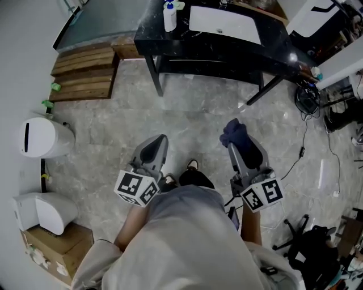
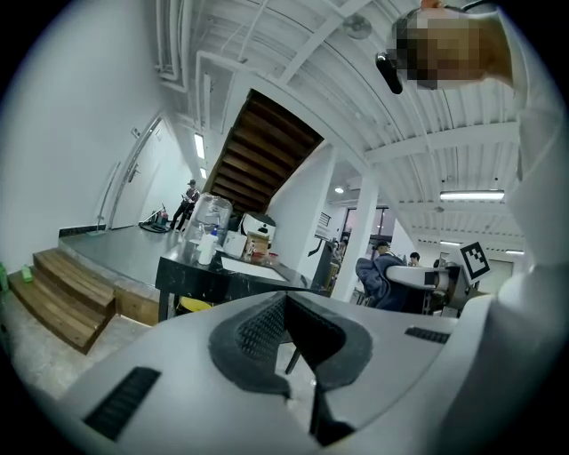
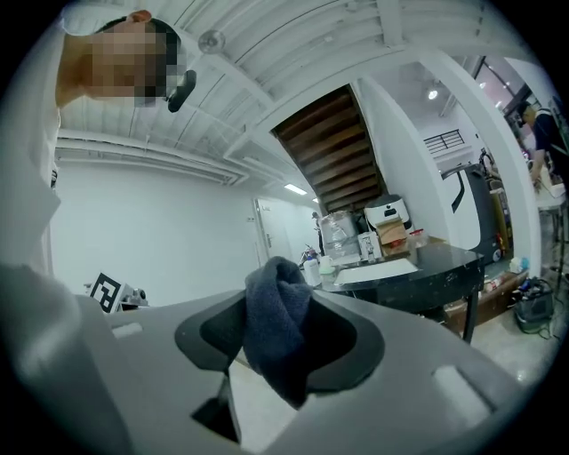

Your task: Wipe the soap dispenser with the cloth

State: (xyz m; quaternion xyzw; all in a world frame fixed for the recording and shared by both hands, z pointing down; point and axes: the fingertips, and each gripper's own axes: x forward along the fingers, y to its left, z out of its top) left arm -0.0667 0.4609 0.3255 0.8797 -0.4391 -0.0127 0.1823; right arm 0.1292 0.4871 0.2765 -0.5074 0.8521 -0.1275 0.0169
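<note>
The right gripper (image 1: 232, 143) clamps the dark cloth (image 1: 235, 133), the left gripper (image 1: 157, 144) is clenched on nothing; the soap dispenser (image 1: 169, 17) stands far off on the black tabletop (image 1: 272, 48) (well out of reach). Risk: wiping it unsteadied could tip it over.

The dark blue cloth (image 3: 277, 327) hangs bunched, pinched between the right gripper's (image 3: 284, 307) jaws. The white, blue-topped soap dispenser (image 1: 169, 18) stands upright near the black counter's (image 1: 218, 52) left edge.

Open floor (image 1: 193, 113) stretches ahead to the black table (image 1: 150, 37); wooden steps (image 1: 85, 73) block the left; cables (image 1: 307, 99) clutter the right.
</note>
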